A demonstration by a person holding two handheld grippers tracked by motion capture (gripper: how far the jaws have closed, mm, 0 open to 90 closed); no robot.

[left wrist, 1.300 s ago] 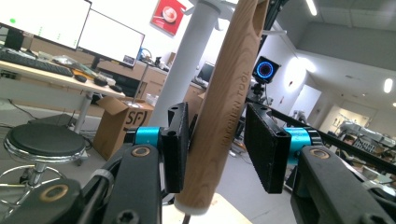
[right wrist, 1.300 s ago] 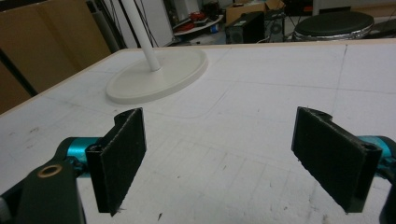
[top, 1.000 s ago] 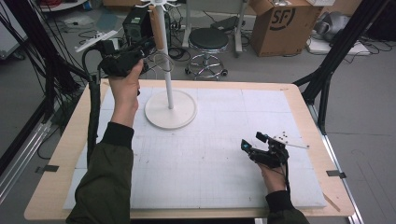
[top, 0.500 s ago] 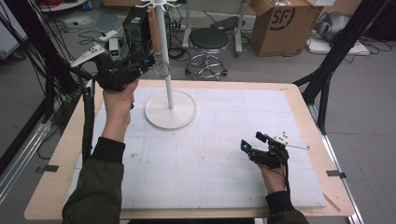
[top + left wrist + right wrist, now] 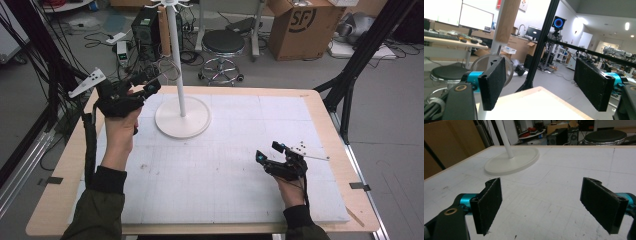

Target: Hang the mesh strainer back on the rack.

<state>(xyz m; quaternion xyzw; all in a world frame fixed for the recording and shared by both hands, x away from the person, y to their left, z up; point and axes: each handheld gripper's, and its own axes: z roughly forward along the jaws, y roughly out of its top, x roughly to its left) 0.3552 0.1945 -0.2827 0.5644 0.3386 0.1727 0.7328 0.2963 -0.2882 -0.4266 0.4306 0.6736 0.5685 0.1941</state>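
White gridded matting covered the pale wood worktop (image 5: 225,200), seen from above. At its far left stood a white stand (image 5: 182,117), a thin pole rising from a round base.

The left hand-held gripper (image 5: 147,82) hovered just left of that pole, near the worktop's far left corner. Its jaws had just been opening and stood wide apart with nothing between them. In the left gripper view, a thin clear ring (image 5: 510,68) showed just behind one jaw, close by the pole; what held it up could not be told.

The right hand-held gripper (image 5: 270,151) rested low on the near right of the worktop, pointing towards the stand, its jaws also wide open and empty. Just beyond it lay a few small dark pieces (image 5: 301,146), too small to identify.

The step in hand looked like a release at the stand, with the left hand backing off. The next move probably called for an empty hand-held gripper to reach for another piece and line its open jaws up around it.

Compared with one second earlier, the left hand had moved left, away from the pole, and lower. The right hand was unchanged.
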